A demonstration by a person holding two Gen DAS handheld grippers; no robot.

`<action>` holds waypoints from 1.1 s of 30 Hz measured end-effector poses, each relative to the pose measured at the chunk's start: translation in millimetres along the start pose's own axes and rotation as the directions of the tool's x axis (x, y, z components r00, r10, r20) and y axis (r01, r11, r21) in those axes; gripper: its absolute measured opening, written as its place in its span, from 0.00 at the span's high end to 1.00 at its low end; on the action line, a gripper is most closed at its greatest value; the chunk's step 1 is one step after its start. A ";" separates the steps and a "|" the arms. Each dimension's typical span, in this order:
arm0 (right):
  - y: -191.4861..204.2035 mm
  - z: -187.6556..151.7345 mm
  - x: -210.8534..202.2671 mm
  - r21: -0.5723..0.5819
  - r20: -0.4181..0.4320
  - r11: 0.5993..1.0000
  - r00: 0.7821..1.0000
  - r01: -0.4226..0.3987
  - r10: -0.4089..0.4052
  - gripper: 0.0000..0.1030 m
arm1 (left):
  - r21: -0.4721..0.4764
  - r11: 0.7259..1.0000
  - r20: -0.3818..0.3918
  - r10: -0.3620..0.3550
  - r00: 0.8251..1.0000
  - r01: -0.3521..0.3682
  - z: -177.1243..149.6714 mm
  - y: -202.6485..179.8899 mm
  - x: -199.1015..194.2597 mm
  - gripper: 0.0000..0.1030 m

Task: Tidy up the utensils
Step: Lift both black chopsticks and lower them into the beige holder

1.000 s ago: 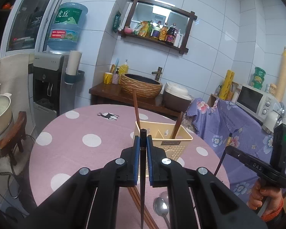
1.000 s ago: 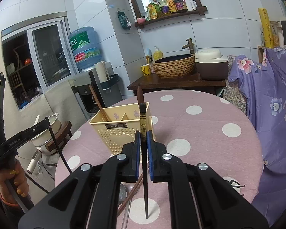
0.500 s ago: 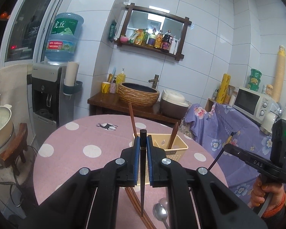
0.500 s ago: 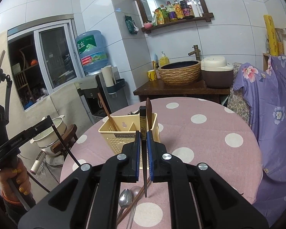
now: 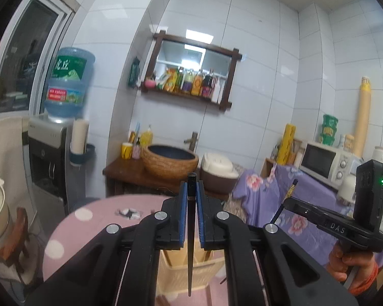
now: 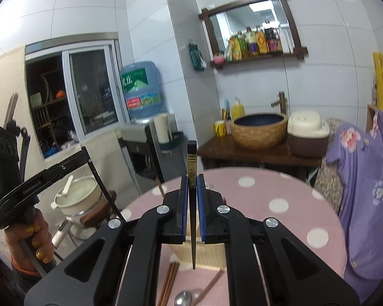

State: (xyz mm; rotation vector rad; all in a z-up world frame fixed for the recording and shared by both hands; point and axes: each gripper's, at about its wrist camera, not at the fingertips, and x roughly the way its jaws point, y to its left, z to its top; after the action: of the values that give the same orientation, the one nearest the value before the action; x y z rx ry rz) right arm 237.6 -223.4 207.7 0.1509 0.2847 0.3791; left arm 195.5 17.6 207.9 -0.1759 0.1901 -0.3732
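Closest to me, my left gripper (image 5: pixel 191 199) is clamped tight on a dark chopstick (image 5: pixel 190 244) held upright, its thin tip hanging down in front of the cream utensil basket (image 5: pixel 189 267). My right gripper (image 6: pixel 192 193) is pinched just as tight on a second dark chopstick (image 6: pixel 192 204), this one with a gold band near the top, tip also pointing down toward the basket (image 6: pixel 212 255). Each stick is gripped high up, near its thick end, so a long free length swings below the pads.

Just past the right gripper, brown chopsticks (image 6: pixel 169 280) and a spoon (image 6: pixel 182 299) lie loose on the pink dotted table (image 6: pixel 280 204) in front of the basket, not yet sorted. One brown stick (image 6: pixel 159 187) already stands in the basket behind the fingers.

What worries me: both tips sit low against the basket front, and the fingers block my sight of its rim. If I lower without clearing that rim, a tip could catch the wall, twist in the pads and slip, or tip the light basket over. The two grippers also converge on one small opening, so they could knock each other.

Beyond the table stand the wooden counter and woven basin (image 6: pixel 258 130).
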 end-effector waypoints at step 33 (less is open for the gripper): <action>-10.9 -20.3 86.0 0.020 -0.042 0.992 0.991 0.127 -0.126 0.93 | -0.018 0.992 0.047 0.124 0.991 -0.123 1.7 0.7 81.1 0.92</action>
State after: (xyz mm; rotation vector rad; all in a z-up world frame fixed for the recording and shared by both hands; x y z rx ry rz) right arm 311.8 -198.5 165.2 0.1470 0.3374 0.2534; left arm 270.2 -12.1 197.2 -0.1864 0.1554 -0.2440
